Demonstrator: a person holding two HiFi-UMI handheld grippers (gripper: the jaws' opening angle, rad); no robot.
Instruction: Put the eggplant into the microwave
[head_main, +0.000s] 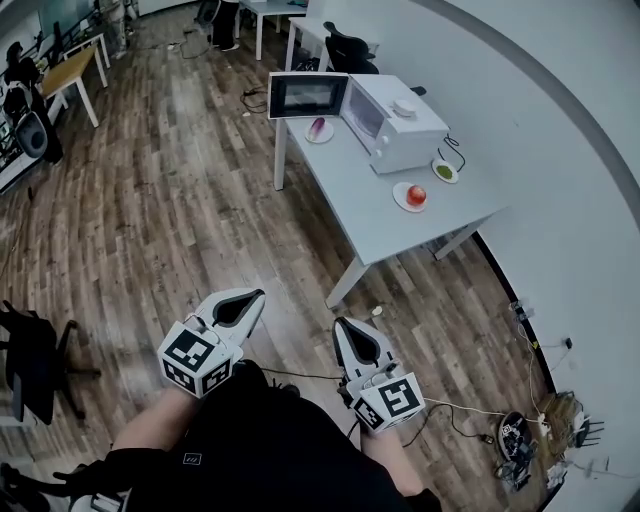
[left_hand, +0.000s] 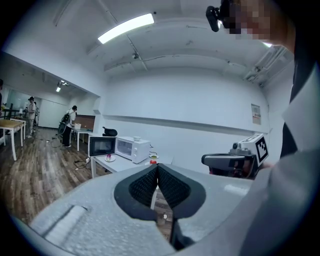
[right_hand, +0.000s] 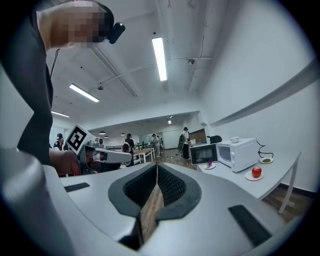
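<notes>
Eggplant on plate by the open microwave.
Left gripper and right gripper closed, empty, well short of the table.

Legible text: none in any of the three views.
Left marker cube: black-and-white square code patterns on its faces; no letters or digits.
Right marker cube: same kind of square code patterns; no letters or digits.
Wall notice: printed sheet on the white wall, seen from the left gripper view; print too small to read.
Garment mark: small light mark on the person's dark clothing; illegible.
</notes>
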